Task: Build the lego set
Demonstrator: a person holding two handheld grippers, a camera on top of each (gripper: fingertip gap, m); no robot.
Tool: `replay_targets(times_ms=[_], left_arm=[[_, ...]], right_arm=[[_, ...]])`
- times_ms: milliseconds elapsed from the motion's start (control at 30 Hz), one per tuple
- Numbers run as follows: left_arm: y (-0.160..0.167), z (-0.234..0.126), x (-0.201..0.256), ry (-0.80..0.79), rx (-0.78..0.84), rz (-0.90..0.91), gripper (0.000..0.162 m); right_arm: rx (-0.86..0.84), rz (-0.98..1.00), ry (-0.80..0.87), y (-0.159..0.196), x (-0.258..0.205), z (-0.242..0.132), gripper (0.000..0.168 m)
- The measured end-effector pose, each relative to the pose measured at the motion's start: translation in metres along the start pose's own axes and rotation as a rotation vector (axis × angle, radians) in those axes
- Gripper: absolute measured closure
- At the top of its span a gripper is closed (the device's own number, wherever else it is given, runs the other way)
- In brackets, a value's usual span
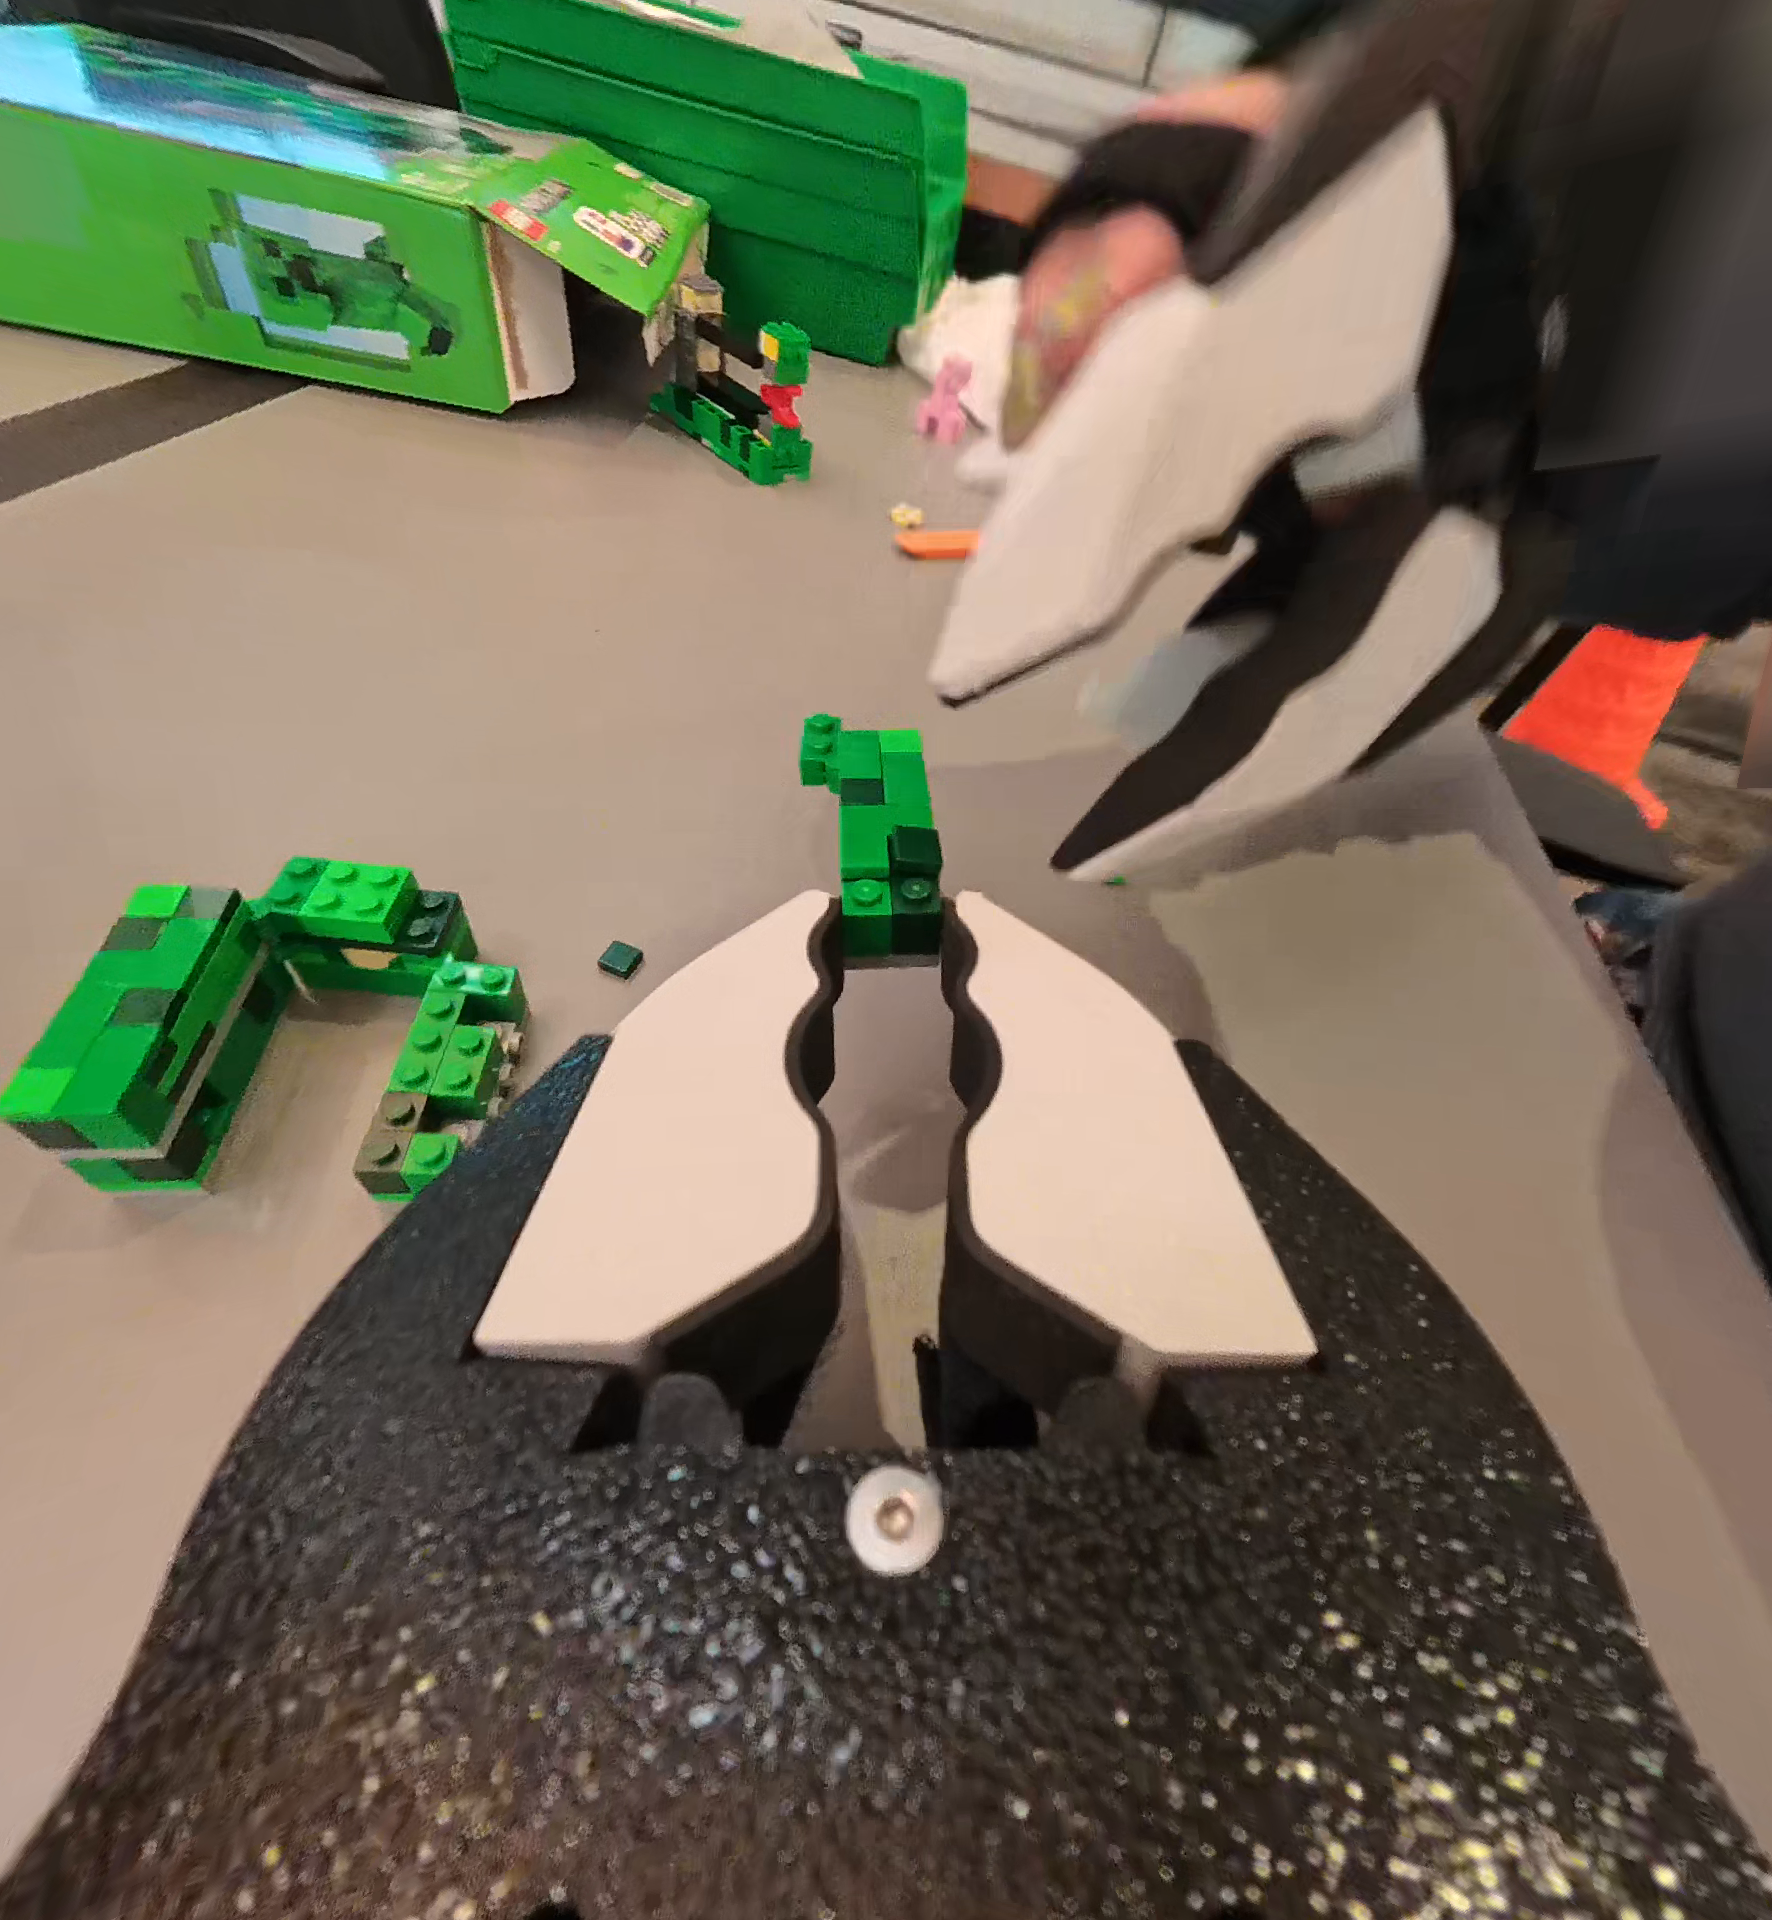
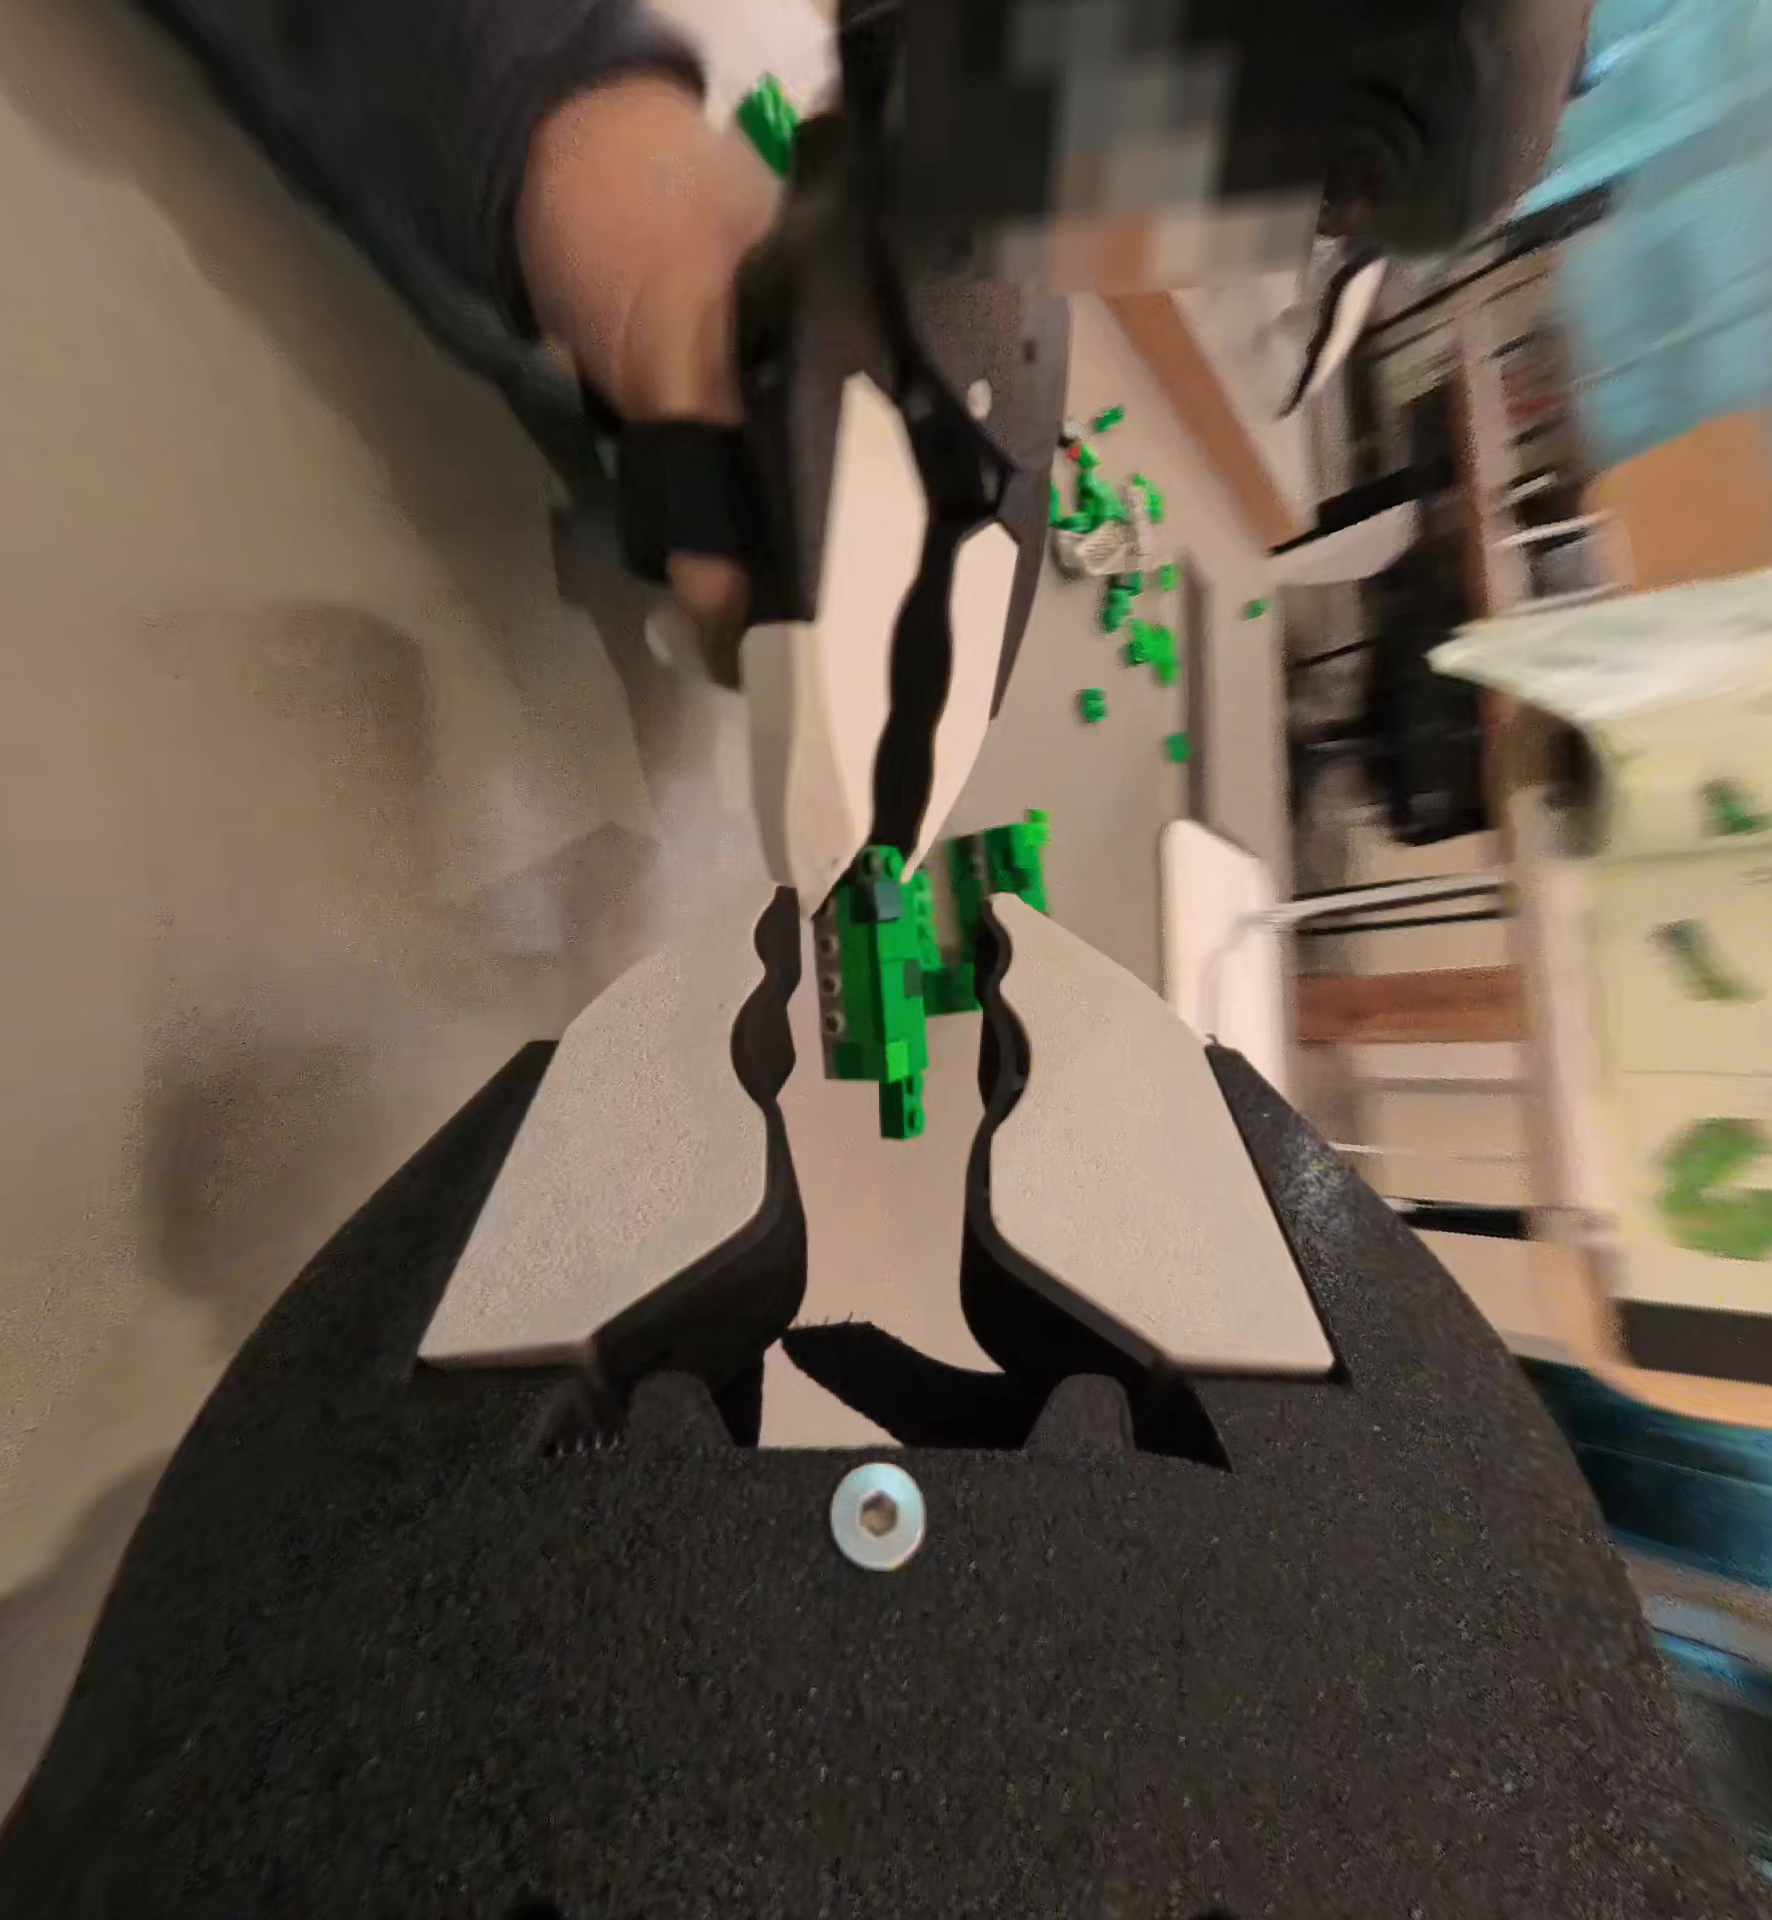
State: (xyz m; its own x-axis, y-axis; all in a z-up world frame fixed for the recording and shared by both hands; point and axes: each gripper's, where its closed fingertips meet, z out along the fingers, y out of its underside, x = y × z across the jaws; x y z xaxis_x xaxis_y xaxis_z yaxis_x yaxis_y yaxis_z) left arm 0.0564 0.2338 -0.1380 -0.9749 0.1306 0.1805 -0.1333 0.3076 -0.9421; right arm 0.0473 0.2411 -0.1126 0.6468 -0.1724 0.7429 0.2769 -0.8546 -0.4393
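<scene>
Two grippers: our left gripper (image 1: 892,935) is pinching the green strip (image 1: 882,821), its length pointing away from us, while our right gripper (image 1: 1007,769) is hanging unclenched, empty, just beyond.

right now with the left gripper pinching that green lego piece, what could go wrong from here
1. The left gripper holds the green lego piece only by its near end, so a push from the right gripper could lever it loose.
2. The right wrist view is blurred by motion, so the open right gripper may bump the piece.
3. The small dark tile lies loose on the table and could get knocked.
</scene>
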Motion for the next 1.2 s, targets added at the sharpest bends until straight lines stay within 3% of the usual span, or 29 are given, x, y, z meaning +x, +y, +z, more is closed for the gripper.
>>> replay_targets(times_ms=[100,233,400,567,1033,1200], left_arm=[[-0.005,-0.004,-0.002,0.03,0.049,-0.075,0.145],[-0.006,-0.004,0.0,0.052,0.056,-0.095,0.145],[-0.004,-0.003,0.002,0.063,0.042,-0.097,0.145],[-0.003,-0.001,0.004,0.073,0.032,-0.089,0.145],[0.002,0.004,0.008,0.072,-0.012,-0.076,0.145],[-0.005,0.003,0.008,0.063,0.046,-0.091,0.144]], right_arm=[[-0.095,-0.301,0.154,0.01,-0.008,0.006,0.136],[-0.103,-0.443,0.269,0.008,-0.008,0.011,0.137],[-0.135,-0.467,0.294,0.012,-0.001,0.016,0.138],[-0.141,-0.511,0.292,0.012,-0.002,0.019,0.149],[-0.185,-0.597,0.304,0.015,-0.008,0.017,0.152],[-0.158,-0.455,0.292,0.016,-0.003,0.014,0.152]])
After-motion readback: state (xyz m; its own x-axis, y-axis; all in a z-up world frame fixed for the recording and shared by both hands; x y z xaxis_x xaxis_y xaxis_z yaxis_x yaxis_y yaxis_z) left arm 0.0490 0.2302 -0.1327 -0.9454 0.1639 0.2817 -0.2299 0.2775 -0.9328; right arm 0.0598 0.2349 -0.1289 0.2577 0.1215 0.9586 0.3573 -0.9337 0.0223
